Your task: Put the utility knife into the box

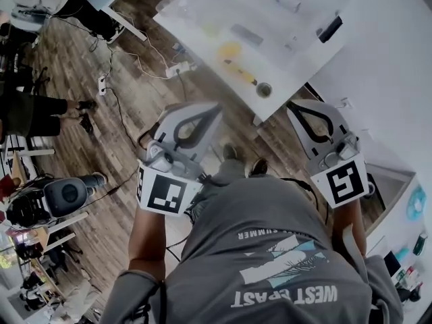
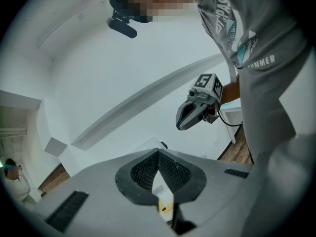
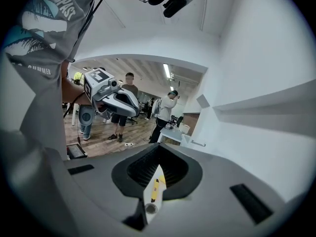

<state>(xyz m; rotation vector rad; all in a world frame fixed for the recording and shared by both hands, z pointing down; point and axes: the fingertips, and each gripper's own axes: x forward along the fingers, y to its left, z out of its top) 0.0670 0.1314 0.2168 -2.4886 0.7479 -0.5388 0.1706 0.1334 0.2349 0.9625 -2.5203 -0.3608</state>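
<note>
Standing back from the white counter (image 1: 202,12), the person holds both tools out in front, pointing toward it, which I read as the approach before any reach. Closed for the carry, the left tongs (image 2: 158,152) are pressed together at the tips with nothing between them. The right tongs (image 3: 159,147) are likewise closed and empty. The yellow-and-black utility knife (image 1: 241,73) lies untouched by the counter's near edge, close to a small round cup (image 1: 264,90) and well apart from both tools. Which of the pale shapes farther back is the box I cannot tell in the glare. Print on the grey T-shirt (image 1: 270,262) reads "SUMMER" and what looks like "WEST COAST". Each tool's cube (image 1: 164,193) carries a black-and-white square marker.
</note>
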